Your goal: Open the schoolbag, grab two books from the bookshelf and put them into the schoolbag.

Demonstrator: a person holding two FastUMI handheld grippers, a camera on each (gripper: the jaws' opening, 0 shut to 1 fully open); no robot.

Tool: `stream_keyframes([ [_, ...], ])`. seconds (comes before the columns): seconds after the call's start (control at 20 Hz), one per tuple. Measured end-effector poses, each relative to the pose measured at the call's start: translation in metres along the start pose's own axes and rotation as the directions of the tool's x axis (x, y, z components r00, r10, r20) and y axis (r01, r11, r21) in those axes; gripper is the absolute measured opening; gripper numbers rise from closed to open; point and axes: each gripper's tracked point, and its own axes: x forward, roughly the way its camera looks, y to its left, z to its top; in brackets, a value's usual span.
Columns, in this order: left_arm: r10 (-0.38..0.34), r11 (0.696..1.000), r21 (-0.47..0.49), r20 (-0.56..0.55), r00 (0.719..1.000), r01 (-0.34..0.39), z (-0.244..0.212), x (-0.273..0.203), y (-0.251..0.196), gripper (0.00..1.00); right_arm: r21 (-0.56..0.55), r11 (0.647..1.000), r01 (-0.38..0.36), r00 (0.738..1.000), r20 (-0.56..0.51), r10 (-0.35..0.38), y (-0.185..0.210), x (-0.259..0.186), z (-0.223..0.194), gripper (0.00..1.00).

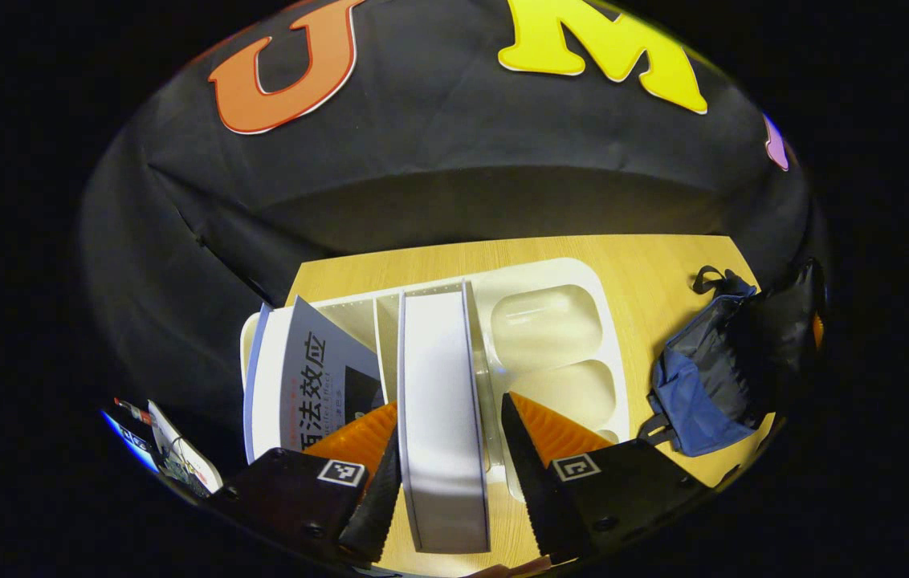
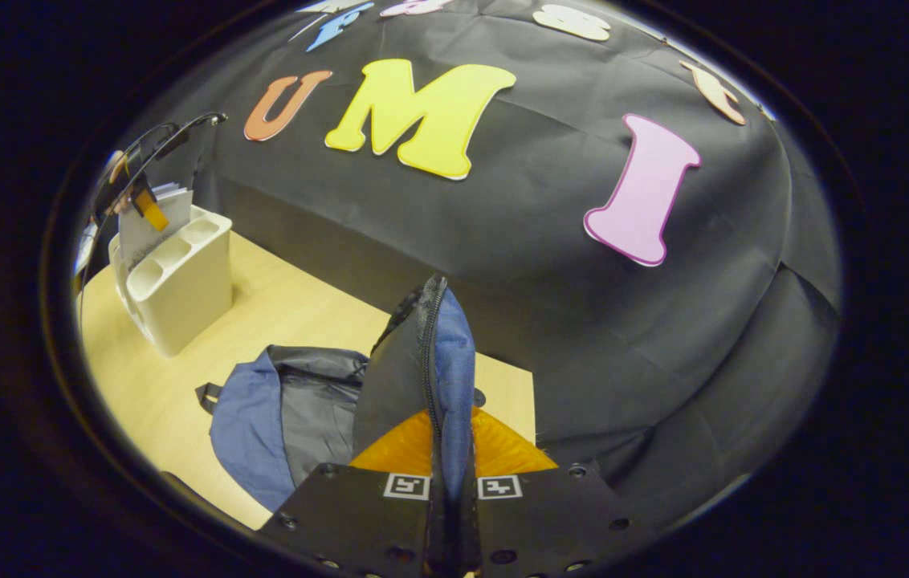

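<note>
In the left gripper view a thick book [image 1: 442,401] stands fore-edge up in the white bookshelf [image 1: 583,281]. My left gripper [image 1: 450,401] is open astride it, one finger on each side, with a small gap on the right. A grey-covered book [image 1: 318,369] leans to the left of it. The blue and grey schoolbag [image 1: 703,377] lies at the table's right end. In the right gripper view my right gripper [image 2: 450,417] is shut on the schoolbag's zipped flap [image 2: 422,345] and holds it upright above the open bag [image 2: 278,417].
The bookshelf [image 2: 177,277] stands at the far left of the wooden table [image 2: 302,313], with the left gripper [image 2: 141,193] over it. Two hollow compartments [image 1: 547,325] lie right of the books. A small device with cables [image 1: 173,457] sits off the table's left edge.
</note>
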Motion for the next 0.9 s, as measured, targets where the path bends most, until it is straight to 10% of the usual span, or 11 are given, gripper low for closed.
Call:
stream_keyframes([
  [0.35,-0.015,1.000,-0.014,-0.046,0.999,0.014,-0.010,0.000,-0.010,0.47,0.029,0.999,-0.023,1.000,-0.003,0.023,0.003,0.005,-0.007,0.05],
  [0.9,-0.040,0.999,-0.023,0.085,0.996,0.043,-0.064,-0.076,-0.005,0.45,0.030,0.999,-0.032,0.999,-0.008,0.032,0.018,0.012,-0.014,0.07],
])
